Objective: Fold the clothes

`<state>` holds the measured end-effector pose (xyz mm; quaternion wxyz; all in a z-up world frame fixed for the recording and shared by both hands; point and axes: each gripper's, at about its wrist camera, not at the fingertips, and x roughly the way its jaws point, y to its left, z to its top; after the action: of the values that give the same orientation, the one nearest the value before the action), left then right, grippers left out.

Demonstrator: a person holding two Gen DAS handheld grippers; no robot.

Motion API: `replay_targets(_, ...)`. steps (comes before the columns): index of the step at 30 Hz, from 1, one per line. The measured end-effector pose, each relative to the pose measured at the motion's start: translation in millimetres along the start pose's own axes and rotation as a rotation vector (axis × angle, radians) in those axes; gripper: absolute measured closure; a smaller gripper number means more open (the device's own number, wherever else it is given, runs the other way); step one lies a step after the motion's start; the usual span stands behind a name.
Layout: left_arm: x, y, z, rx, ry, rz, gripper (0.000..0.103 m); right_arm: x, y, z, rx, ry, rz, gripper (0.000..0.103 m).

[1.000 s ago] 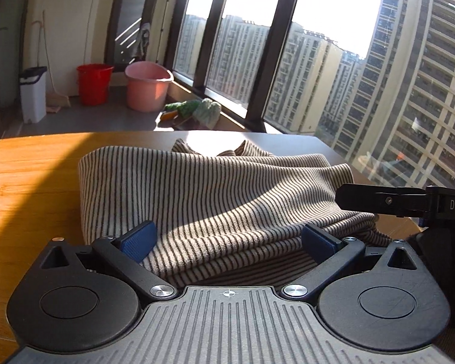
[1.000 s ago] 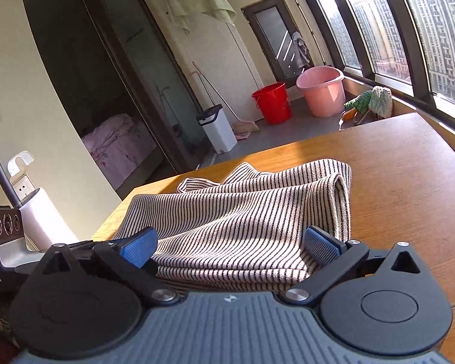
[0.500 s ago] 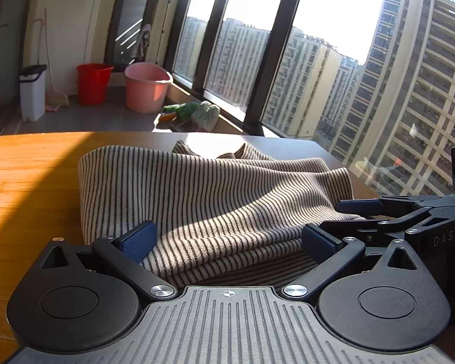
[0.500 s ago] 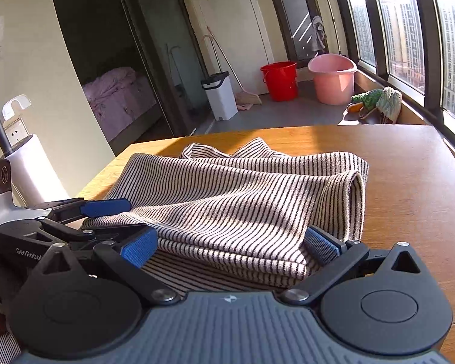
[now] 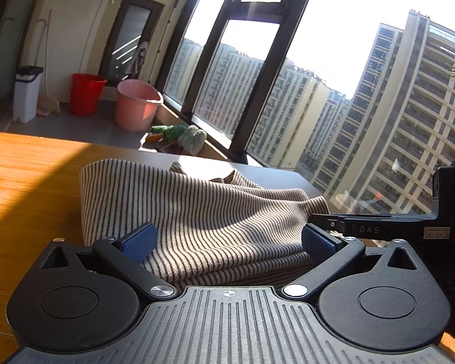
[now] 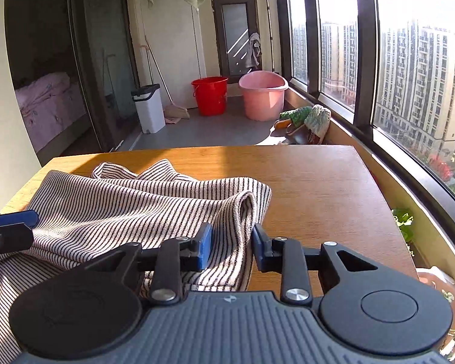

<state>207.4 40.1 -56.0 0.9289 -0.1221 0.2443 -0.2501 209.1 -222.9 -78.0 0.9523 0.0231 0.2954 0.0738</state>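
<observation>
The right tongs (image 6: 231, 247) were closing on the folded right edge of the striped garment (image 6: 130, 212), and a bunched thickness of the cloth filled the narrow gap between the two blue pads (image 6: 203, 250); the pads appeared to press on it. The left tongs (image 5: 227, 241) stood wide open, their blue pads (image 5: 138, 241) spread apart with the near folded edge of the striped garment (image 5: 203, 218) lying between them, the cloth touching neither pad that could be made out. In the right wrist view the tips of the left tongs (image 6: 6, 233) showed just beside the garment's left edge. The garment lay in loose layers on the wooden table (image 6: 318, 188), spreading ahead of both tongs, with two small points of cloth at its far side. To the right of the right tongs the table was bare wood.

Beyond the table's far edge, on the grey floor (image 6: 215, 127), a green and white bundle of cloth (image 6: 309, 118) lay by the window sill (image 6: 342, 112). Farther off stood a pink basin (image 6: 262, 94) and, just left of it, a red bucket (image 6: 210, 94); whatever either held could not be seen. Left again stood a white bin (image 6: 148, 107) with a dark lid, a broom (image 6: 170, 103) leaning beside it. Past a doorway on the far left was a bed (image 6: 45, 103) with a pink cover.
</observation>
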Motion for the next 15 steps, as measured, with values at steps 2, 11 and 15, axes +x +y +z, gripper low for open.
replay_targets(2, 0, 0, 0, -0.001, -0.006, -0.003, 0.0, -8, 11, 12, -0.053, -0.042, 0.016, 0.09)
replay_targets(11, 9, 2, 1, -0.022, 0.041, -0.026, 0.0, -24, 2, 42, -0.038, -0.147, 0.012, 0.091)
replay_targets(15, 12, 5, 1, -0.039, 0.065, -0.036, 0.0, -1, -14, 10, 0.005, -0.018, -0.011, 0.086)
